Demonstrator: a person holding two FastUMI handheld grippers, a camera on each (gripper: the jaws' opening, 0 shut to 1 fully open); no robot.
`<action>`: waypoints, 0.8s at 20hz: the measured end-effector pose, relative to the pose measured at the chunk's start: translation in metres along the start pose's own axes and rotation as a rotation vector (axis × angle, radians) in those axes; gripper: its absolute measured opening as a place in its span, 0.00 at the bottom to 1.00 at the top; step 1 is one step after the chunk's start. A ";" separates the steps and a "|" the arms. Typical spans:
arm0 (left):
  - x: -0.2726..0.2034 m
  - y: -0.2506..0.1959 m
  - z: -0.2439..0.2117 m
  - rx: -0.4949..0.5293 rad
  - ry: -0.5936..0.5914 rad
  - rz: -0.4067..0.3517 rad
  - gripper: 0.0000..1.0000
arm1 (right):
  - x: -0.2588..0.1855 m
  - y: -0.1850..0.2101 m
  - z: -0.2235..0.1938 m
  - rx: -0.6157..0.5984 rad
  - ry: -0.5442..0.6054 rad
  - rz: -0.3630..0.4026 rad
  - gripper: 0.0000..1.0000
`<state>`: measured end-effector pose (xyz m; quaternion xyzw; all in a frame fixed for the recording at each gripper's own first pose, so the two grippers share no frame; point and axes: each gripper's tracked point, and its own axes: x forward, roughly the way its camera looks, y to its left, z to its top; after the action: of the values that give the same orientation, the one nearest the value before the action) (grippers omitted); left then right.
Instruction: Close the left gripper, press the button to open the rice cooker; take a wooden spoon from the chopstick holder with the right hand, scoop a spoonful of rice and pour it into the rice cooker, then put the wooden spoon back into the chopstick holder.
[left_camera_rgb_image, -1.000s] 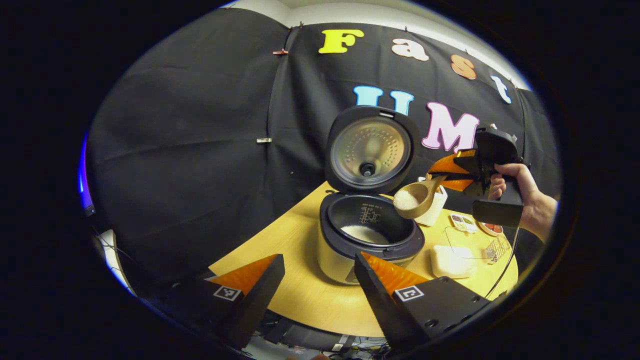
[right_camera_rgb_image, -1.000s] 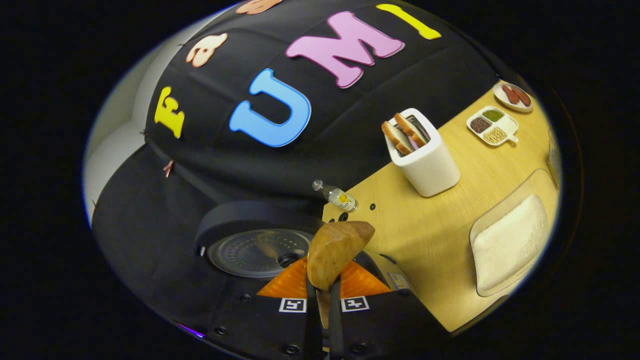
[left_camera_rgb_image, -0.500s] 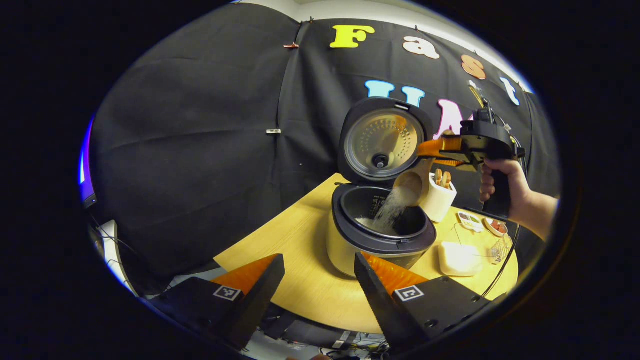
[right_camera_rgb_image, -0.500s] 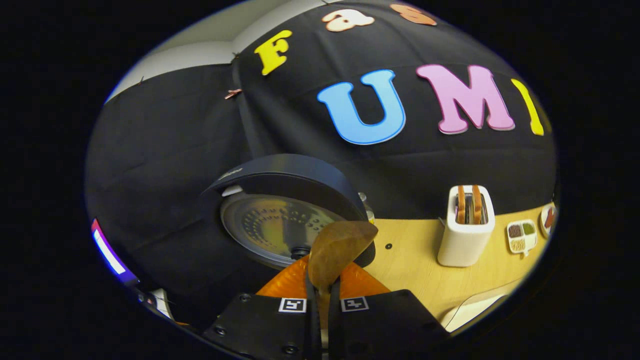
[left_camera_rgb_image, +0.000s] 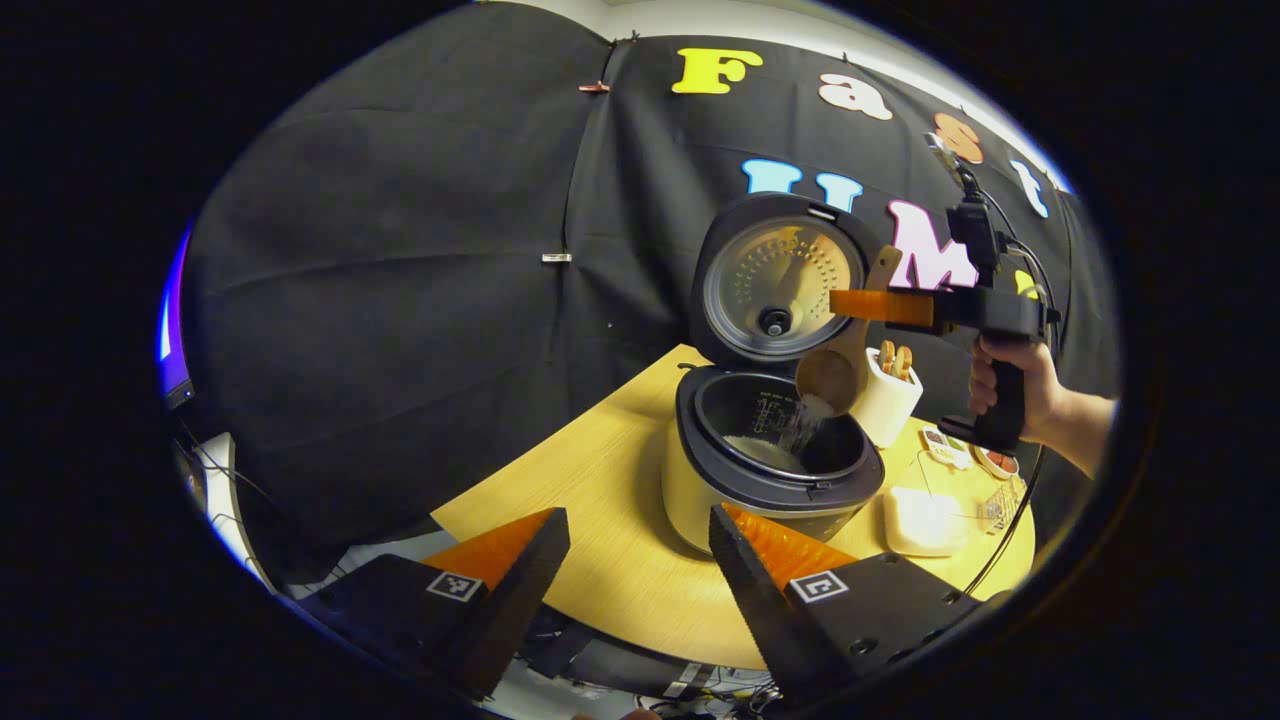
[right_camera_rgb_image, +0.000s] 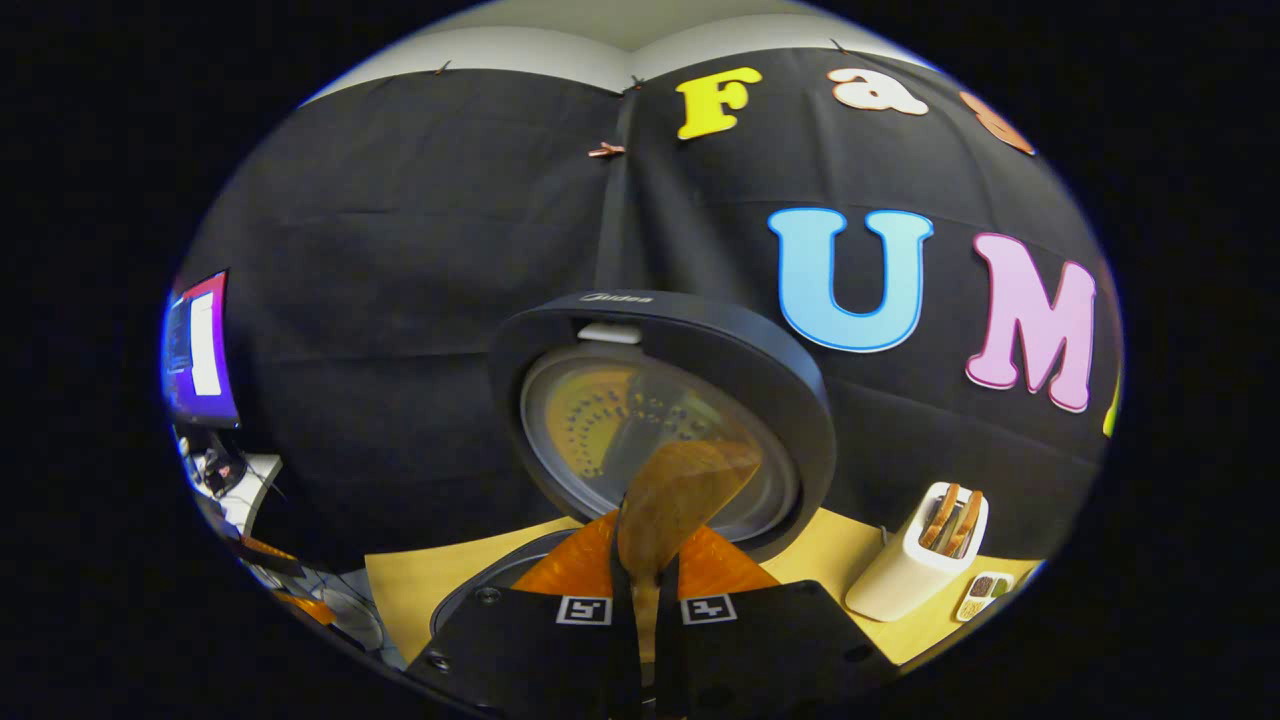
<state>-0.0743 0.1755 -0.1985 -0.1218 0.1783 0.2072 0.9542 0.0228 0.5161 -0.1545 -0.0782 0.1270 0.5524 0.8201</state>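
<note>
The rice cooker (left_camera_rgb_image: 700, 490) stands on the round wooden table (left_camera_rgb_image: 590, 540) with its lid (left_camera_rgb_image: 775, 280) swung up. White rice lies in the pot. A hand holds my right gripper (left_camera_rgb_image: 850, 303) level above the pot, shut on the handle of the wooden spoon (left_camera_rgb_image: 835, 360). The spoon's bowl is tipped down and a thin trickle of rice (left_camera_rgb_image: 805, 420) falls from it. In the right gripper view the spoon's back (right_camera_rgb_image: 685, 500) rises from my right gripper (right_camera_rgb_image: 648, 570), in front of the lid (right_camera_rgb_image: 660, 420). My left gripper (left_camera_rgb_image: 635, 560) hangs open near the table's front edge.
A white toaster-like box (left_camera_rgb_image: 890, 400) (right_camera_rgb_image: 915, 560) with two brown slices stands right of the cooker. A white block in a clear tray (left_camera_rgb_image: 920, 520) and small food dishes (left_camera_rgb_image: 940, 445) lie at the table's right. A lit screen (right_camera_rgb_image: 195, 350) glows at far left.
My right gripper has rolled over above the pot, tipping the full spoon from level to bowl-down. The rice poured into the cooker and is now down to a trickle.
</note>
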 end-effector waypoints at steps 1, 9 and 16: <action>0.000 0.002 0.001 -0.009 -0.004 0.004 0.96 | -0.001 0.003 -0.003 -0.034 0.004 0.009 0.10; -0.004 0.002 -0.002 0.005 -0.010 0.011 0.95 | -0.004 0.010 -0.016 -0.037 0.033 0.020 0.10; -0.009 -0.027 -0.001 0.028 -0.015 -0.043 0.95 | -0.034 -0.031 0.021 0.174 -0.047 -0.082 0.10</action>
<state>-0.0703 0.1487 -0.1916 -0.1109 0.1715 0.1848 0.9613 0.0420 0.4797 -0.1242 0.0010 0.1519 0.5071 0.8484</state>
